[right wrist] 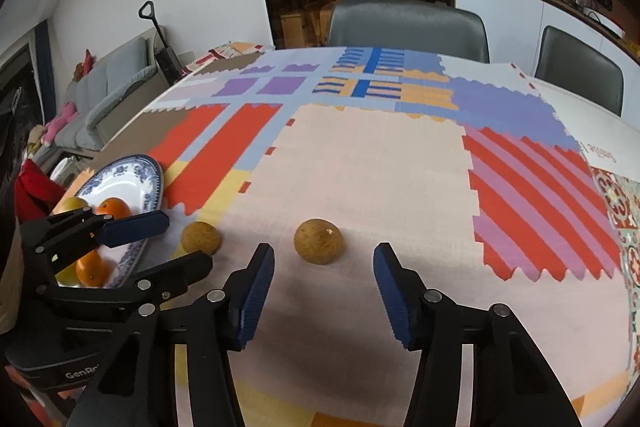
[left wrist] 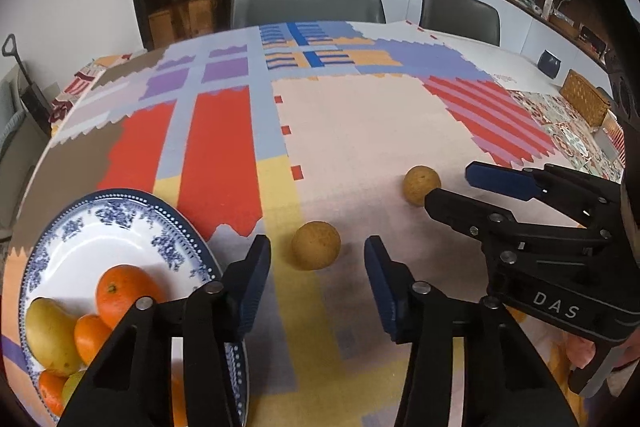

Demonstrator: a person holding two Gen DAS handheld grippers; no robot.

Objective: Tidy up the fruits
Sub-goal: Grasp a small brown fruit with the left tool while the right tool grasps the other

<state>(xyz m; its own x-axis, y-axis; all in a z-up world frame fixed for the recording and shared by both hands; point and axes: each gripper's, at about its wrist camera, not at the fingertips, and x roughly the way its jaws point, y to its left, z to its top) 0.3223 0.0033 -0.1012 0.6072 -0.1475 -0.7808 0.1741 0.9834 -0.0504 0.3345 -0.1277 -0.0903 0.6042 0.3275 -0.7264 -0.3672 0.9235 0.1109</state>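
Observation:
Two brown round fruits lie on the patchwork cloth. The left fruit (left wrist: 316, 245) (right wrist: 201, 237) sits just ahead of my open left gripper (left wrist: 318, 291), between its fingertips' lines. The right fruit (left wrist: 421, 185) (right wrist: 319, 241) sits just ahead of my open right gripper (right wrist: 324, 295), which also shows from the side in the left wrist view (left wrist: 450, 187). A blue-and-white plate (left wrist: 132, 223) (right wrist: 132, 167) at the left holds oranges (left wrist: 124, 293) and a yellow mango (left wrist: 52, 335). My left gripper also shows in the right wrist view (right wrist: 188, 243).
A woven basket (left wrist: 582, 99) and a dark small device (left wrist: 550, 63) stand at the table's far right. Two grey chairs (right wrist: 408, 27) stand behind the table. A sofa (right wrist: 112, 95) is off to the left.

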